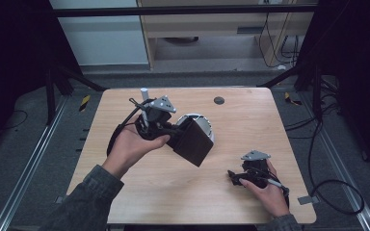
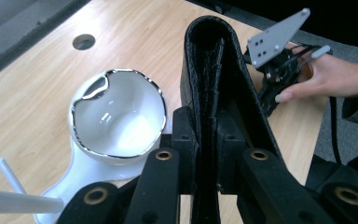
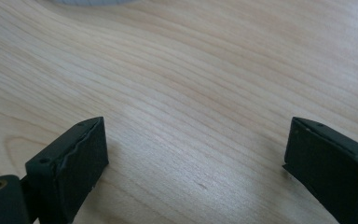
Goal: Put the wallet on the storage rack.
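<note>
A black leather wallet (image 1: 193,143) hangs tilted above the table, and my left gripper (image 1: 176,136) is shut on its near end. In the left gripper view the folded wallet (image 2: 214,65) stands up between the jaws of my left gripper (image 2: 207,135). Just behind it a white bowl (image 1: 203,122) with a silver rim rests on the table; the bowl (image 2: 116,116) sits on a white base. My right gripper (image 1: 232,177) lies low near the table's front right, pointing left. Its jaws (image 3: 196,154) are wide open over bare wood with nothing between them.
The wooden table (image 1: 241,130) has a round dark hole (image 1: 218,100) near its far edge. Dark frame legs and cables stand on the floor around the table. A person's right hand (image 2: 326,77) holds the right gripper (image 2: 279,56) beyond the wallet.
</note>
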The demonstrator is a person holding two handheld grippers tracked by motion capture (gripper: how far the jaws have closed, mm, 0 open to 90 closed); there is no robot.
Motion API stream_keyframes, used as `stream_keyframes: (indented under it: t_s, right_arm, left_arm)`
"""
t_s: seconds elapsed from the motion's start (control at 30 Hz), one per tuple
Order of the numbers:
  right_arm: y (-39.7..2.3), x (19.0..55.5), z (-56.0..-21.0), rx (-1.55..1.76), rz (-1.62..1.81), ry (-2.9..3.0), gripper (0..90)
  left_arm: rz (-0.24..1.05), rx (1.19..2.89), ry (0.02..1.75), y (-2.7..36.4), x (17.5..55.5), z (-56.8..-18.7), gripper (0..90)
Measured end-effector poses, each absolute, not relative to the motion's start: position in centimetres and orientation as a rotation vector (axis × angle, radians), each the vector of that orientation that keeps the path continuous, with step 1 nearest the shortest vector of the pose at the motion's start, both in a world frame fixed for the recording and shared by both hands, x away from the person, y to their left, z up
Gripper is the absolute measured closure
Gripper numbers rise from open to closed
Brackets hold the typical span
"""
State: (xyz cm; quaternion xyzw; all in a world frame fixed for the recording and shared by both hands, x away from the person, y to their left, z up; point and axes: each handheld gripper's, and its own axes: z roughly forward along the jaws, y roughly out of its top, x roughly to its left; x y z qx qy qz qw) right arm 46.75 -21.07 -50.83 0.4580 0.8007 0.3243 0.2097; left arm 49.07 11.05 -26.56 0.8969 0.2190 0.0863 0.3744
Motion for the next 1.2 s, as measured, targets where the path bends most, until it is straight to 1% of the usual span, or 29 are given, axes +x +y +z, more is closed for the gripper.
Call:
stream_keyframes:
  t_s: [0.2,0.33,0.57,0.73,0.97,1.2]
  right_arm:
    - [-21.4,47.1,-51.2,1.309,0.94,2.211,2.3]
    - [-21.4,47.1,-51.2,1.307,0.945,2.206,2.1]
    - [-21.3,47.1,-51.3,1.317,0.945,2.201,1.9]
    - [-21.4,47.1,-51.3,1.313,0.94,2.2,1.9]
    - [-21.4,47.0,-51.3,1.315,0.937,2.197,1.9]
    - [-21.4,47.0,-51.2,1.314,0.936,2.197,1.9]
  left_arm:
    - [0.24,2.314,0.565,10.4,49.7,-25.5,81.2]
    - [0.25,2.298,0.575,10.3,50.0,-24.8,81.2]
    - [0.318,2.291,0.617,10.0,51.7,-23.9,81.2]
    - [0.361,2.308,0.673,9.6,53.7,-24.7,81.2]
    - [0.375,2.324,0.73,9.4,55.6,-26.4,81.2]
    - [0.338,2.317,0.752,9.2,56.3,-27.8,81.1]
